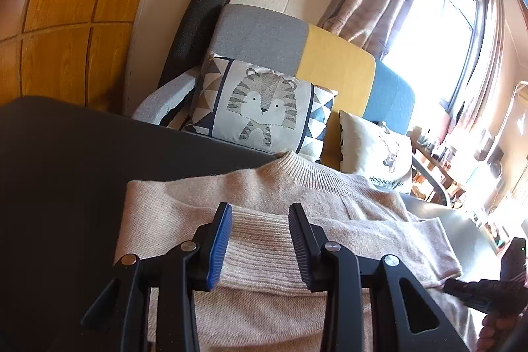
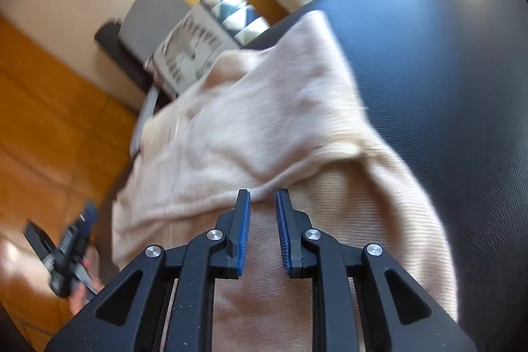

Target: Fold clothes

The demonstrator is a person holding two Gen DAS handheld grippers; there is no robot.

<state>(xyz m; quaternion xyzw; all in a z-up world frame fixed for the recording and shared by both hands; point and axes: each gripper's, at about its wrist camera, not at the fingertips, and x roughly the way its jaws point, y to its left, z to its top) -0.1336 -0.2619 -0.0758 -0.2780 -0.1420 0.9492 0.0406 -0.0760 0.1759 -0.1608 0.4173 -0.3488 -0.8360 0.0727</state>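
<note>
Your left gripper (image 1: pixel 260 236) spread wide over sweater (image 1: pixel 270 197) cuff; right gripper (image 2: pixel 263 220) narrowly parted — gripping nothing, above sweater on table (image 1: pixel 66 170).

Legible text: one item only. White cushion (image 1: pixel 376 150) with deer print, far right on the sofa, carries script lettering along its lower edge reading "Happiness", following word partly cut off, not readable. Nothing else legible.

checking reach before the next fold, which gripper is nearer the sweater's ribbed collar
Left. The left gripper hangs over the folded sweater just below the ribbed collar; the right gripper is over the sweater's right edge, farther away.
</note>
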